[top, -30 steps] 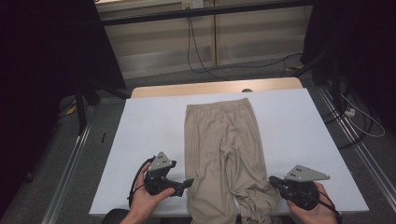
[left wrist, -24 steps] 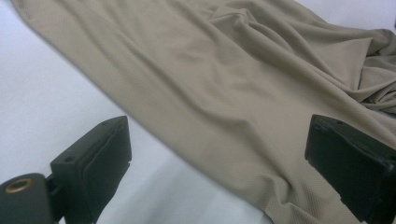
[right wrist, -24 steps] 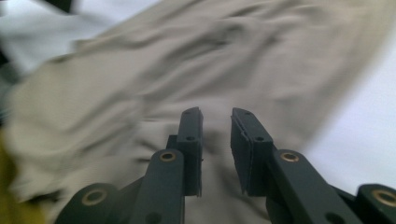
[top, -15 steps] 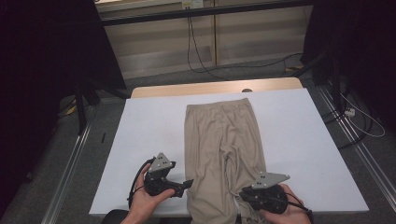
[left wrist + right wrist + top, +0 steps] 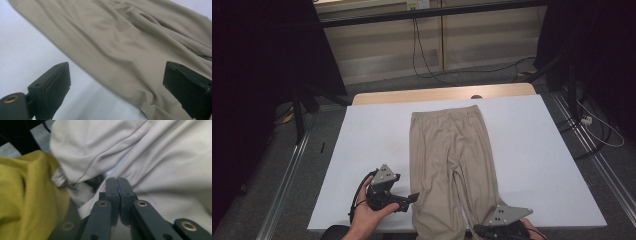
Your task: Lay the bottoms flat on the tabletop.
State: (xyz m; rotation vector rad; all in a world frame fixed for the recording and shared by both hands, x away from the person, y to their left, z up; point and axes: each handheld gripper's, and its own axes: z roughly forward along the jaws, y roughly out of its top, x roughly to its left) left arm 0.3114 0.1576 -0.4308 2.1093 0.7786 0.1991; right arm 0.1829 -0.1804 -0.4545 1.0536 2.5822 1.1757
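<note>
Beige trousers (image 5: 452, 155) lie flat on the white table (image 5: 537, 150), waistband at the far end and legs toward me. My left gripper (image 5: 414, 197) rests open beside the left leg's outer edge; in the left gripper view its jaws (image 5: 120, 85) stand wide, with the trouser cloth (image 5: 125, 45) between and beyond them. My right gripper (image 5: 479, 231) is at the table's front edge over the right leg's hem. Its jaws have just been closing and now its pads (image 5: 117, 182) meet, with no cloth visible between them. Pale folds of cloth (image 5: 162, 157) lie right behind them.
A wooden strip (image 5: 437, 94) borders the table's far edge. Metal rails (image 5: 287, 175) run along both sides, and cables (image 5: 427, 55) lie on the floor beyond. An olive-yellow cloth (image 5: 22, 195) sits at the left in the right gripper view.
My right gripper has slid left along the front edge, from beside the trousers onto the right leg's hem. The left gripper has stayed put.
</note>
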